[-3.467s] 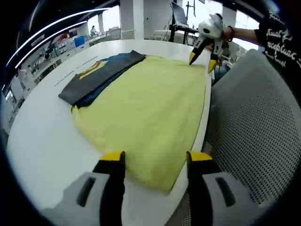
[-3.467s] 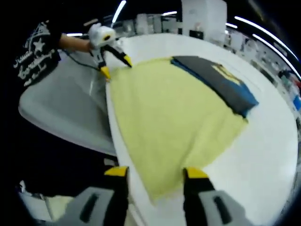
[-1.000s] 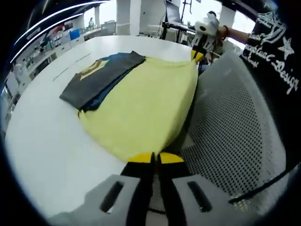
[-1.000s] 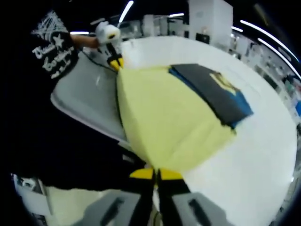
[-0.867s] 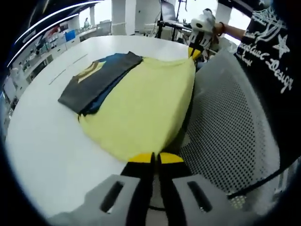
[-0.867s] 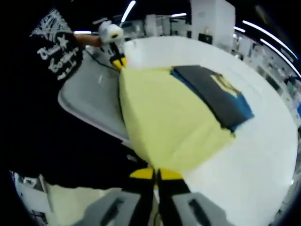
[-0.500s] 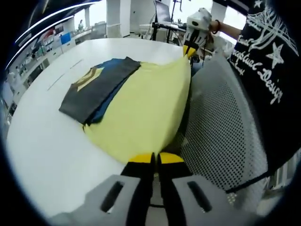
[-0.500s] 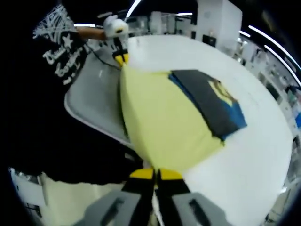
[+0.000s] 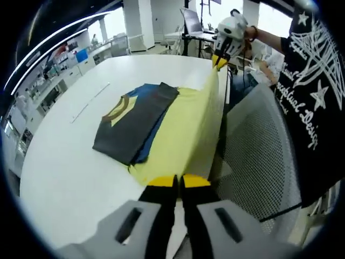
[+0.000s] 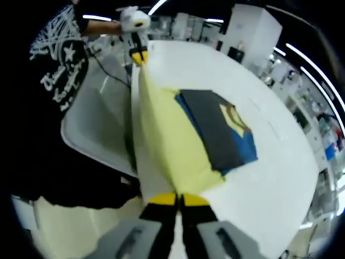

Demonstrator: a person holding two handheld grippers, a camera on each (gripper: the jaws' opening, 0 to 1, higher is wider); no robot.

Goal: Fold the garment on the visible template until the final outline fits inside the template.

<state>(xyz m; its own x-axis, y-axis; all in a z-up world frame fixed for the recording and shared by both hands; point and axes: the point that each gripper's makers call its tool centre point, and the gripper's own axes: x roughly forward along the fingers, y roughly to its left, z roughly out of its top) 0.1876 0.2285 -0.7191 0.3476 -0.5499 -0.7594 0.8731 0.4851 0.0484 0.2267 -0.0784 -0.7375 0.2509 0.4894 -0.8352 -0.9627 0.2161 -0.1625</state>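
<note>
A yellow garment (image 9: 180,129) lies on the white table (image 9: 70,162), its near edge lifted and stretched taut between both grippers. My left gripper (image 9: 178,182) is shut on one corner of that edge. My right gripper (image 10: 178,199) is shut on the other corner and appears in the left gripper view as the other gripper (image 9: 220,58), held by a hand. In the right gripper view the yellow garment (image 10: 167,137) runs up to the left gripper (image 10: 138,55). A folded dark grey and blue garment (image 9: 135,121) with a yellow print rests on the yellow cloth's far side (image 10: 218,129).
A grey mesh chair (image 9: 253,156) stands against the table's near edge, between table and person (image 9: 310,97) in a black printed T-shirt. A thin line (image 9: 89,102) marks the tabletop beyond the garments. Shelves and desks lie far behind.
Both grippers went from open beside the yellow hem to shut on its corners. They have since raised that edge off the table, so the yellow cloth now hangs steeply and looks narrower.
</note>
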